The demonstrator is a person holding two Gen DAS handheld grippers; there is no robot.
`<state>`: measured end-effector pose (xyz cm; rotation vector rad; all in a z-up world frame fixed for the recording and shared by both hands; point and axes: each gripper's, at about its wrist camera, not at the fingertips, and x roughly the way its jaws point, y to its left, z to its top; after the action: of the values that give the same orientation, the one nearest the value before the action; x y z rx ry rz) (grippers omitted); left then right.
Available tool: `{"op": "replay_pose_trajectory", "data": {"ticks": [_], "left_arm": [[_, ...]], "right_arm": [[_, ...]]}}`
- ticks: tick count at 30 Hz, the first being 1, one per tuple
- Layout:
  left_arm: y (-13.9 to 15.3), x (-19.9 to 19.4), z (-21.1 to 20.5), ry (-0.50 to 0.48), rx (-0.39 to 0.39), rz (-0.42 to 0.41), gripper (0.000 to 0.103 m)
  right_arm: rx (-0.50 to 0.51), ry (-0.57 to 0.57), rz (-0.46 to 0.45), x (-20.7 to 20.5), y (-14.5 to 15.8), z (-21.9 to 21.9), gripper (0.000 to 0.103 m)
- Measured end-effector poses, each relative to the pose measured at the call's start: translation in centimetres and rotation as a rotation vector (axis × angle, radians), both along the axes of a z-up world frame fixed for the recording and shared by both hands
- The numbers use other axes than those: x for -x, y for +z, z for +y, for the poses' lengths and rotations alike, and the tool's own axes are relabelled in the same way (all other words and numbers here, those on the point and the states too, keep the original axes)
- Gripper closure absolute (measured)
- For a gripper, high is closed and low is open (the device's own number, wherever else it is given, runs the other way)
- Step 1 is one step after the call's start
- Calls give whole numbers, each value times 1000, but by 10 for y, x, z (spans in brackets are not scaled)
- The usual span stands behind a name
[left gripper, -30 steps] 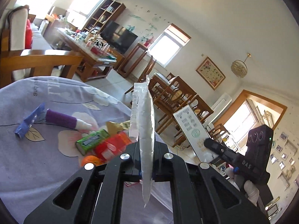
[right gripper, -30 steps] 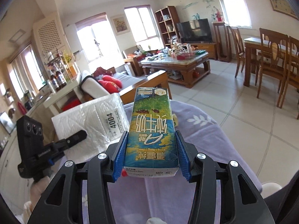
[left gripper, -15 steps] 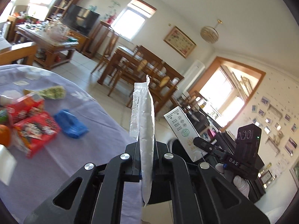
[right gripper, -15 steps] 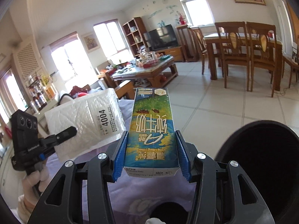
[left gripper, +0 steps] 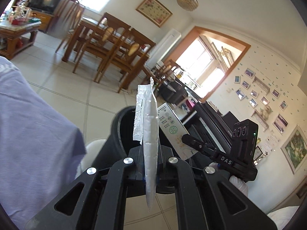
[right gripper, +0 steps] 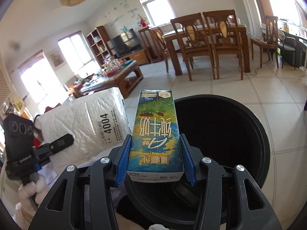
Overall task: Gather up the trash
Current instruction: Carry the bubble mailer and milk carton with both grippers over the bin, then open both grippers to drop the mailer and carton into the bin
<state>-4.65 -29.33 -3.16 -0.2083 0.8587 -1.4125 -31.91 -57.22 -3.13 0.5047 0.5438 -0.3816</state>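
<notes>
**Asker:** Trash first: what is each gripper holding, and where?

**Describer:** A white padded mailer [left gripper: 150, 143] is standing edge-on in the left gripper [left gripper: 150, 164], whose jaws are pressing closed on its lower part. In the right wrist view the same mailer [right gripper: 84, 122] is showing its broad face and a label reading 4004. The right gripper [right gripper: 156, 160] is clamping a milk carton [right gripper: 156, 134] between its blue pads [right gripper: 123, 160], closed to the carton's width.

**Asker:** Where is the bin lying from them?

**Describer:** A black trash bin [right gripper: 255, 126] is sitting on the tiled floor, its mouth opening under and ahead of the carton. The carton's long axis is pointing forward along the fingers, out over the opening. From the left wrist view, the bin's rim [left gripper: 117, 122] is showing just behind and below the mailer, beside a lilac tablecloth [left gripper: 34, 118].

**Asker:** Which hand is nearer the drop?

**Describer:** I'm judging the right one; the carton seems already above the mouth. The mailer is hanging near the rim, and whether it is fully over the opening I cannot tell.
</notes>
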Motion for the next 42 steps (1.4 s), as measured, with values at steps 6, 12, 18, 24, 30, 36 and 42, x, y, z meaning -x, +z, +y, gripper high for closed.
{"op": "replay_pose_trajectory", "data": {"ticks": [6, 12, 18, 24, 30, 36, 42], "left_arm": [[-19, 19, -36, -75, -56, -5, 96], [-35, 26, -67, -85, -146, -37, 96], [-45, 31, -89, -82, -220, -43, 96], [-52, 34, -95, -88, -267, -56, 95], [-48, 39, -98, -89, -282, -68, 93], [-45, 41, -95, -97, -279, -64, 93], [-40, 42, -86, -100, -267, -78, 92]], "right_arm": [[-21, -48, 64, 24, -31, -15, 54], [7, -71, 175, 16, -54, -8, 54], [39, -57, 247, 4, -68, -5, 54], [52, -43, 269, -14, -74, -5, 54], [64, -40, 282, -25, -77, 0, 54], [49, -44, 277, -29, -74, 3, 38], [70, -51, 261, -32, -66, 14, 38]]}}
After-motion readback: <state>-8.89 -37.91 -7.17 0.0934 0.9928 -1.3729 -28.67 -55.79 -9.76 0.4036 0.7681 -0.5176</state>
